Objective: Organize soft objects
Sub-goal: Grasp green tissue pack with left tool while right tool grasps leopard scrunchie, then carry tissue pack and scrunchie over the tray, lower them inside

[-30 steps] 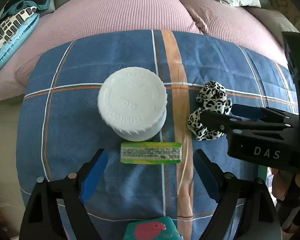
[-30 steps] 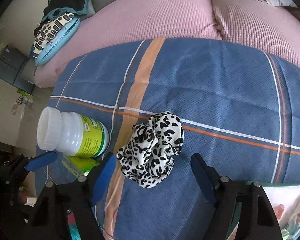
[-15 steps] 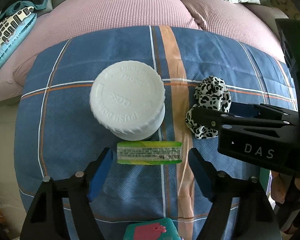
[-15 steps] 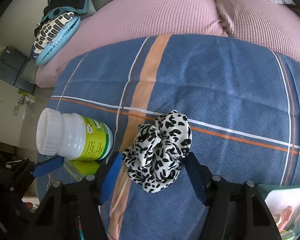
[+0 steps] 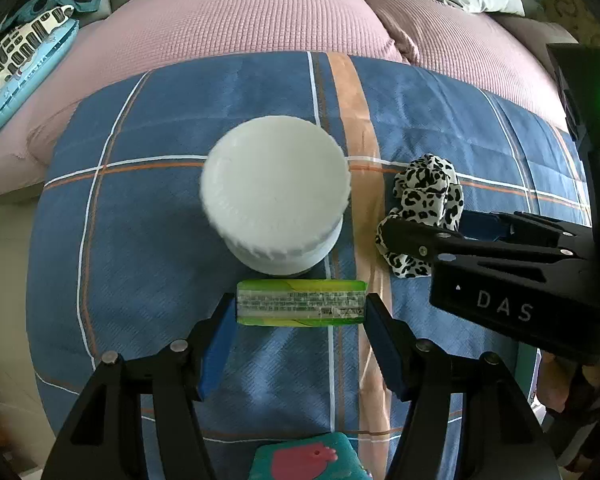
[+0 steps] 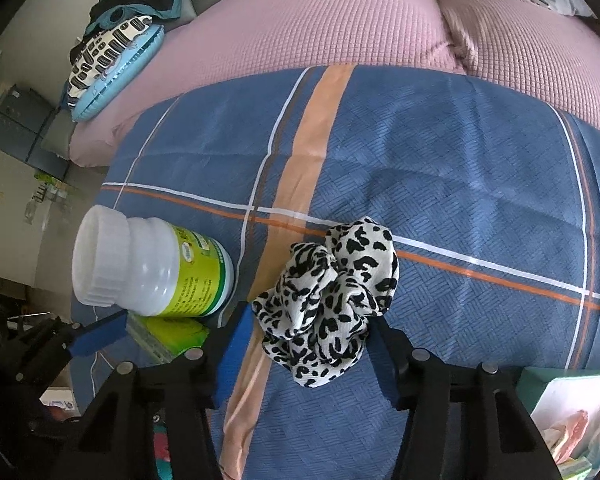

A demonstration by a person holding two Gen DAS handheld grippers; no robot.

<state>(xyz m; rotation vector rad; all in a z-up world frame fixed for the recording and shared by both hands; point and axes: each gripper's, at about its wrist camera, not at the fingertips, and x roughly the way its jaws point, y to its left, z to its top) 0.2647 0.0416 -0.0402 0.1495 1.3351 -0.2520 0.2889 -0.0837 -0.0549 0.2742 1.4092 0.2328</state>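
A leopard-print scrunchie (image 6: pixel 328 292) lies on the blue plaid blanket (image 6: pixel 460 184). My right gripper (image 6: pixel 310 320) straddles it from above. Its jaws are closing and the blue pads stand right at the scrunchie's sides without squeezing it. A flat green packet (image 5: pixel 300 307) lies in front of a white-capped bottle (image 5: pixel 274 192). My left gripper (image 5: pixel 300 308) is closing on the packet, its pads at the packet's two short ends, and the packet is not compressed. In the left wrist view the right gripper (image 5: pixel 420 236) reaches in from the right over the scrunchie (image 5: pixel 424 192).
The bottle (image 6: pixel 148 272) stands just left of the scrunchie, with the packet (image 6: pixel 172 332) at its base. Pink bedding (image 5: pixel 240 12) lies behind the blanket, with a light-blue patterned cushion (image 6: pixel 108 60) at far left. A teal item (image 5: pixel 304 458) sits below the left gripper, and a container (image 6: pixel 572 420) at lower right.
Both grippers' jaws have narrowed from wide apart to right beside their objects. The right gripper has come closer over the scrunchie. Packet, bottle and scrunchie lie where they were.
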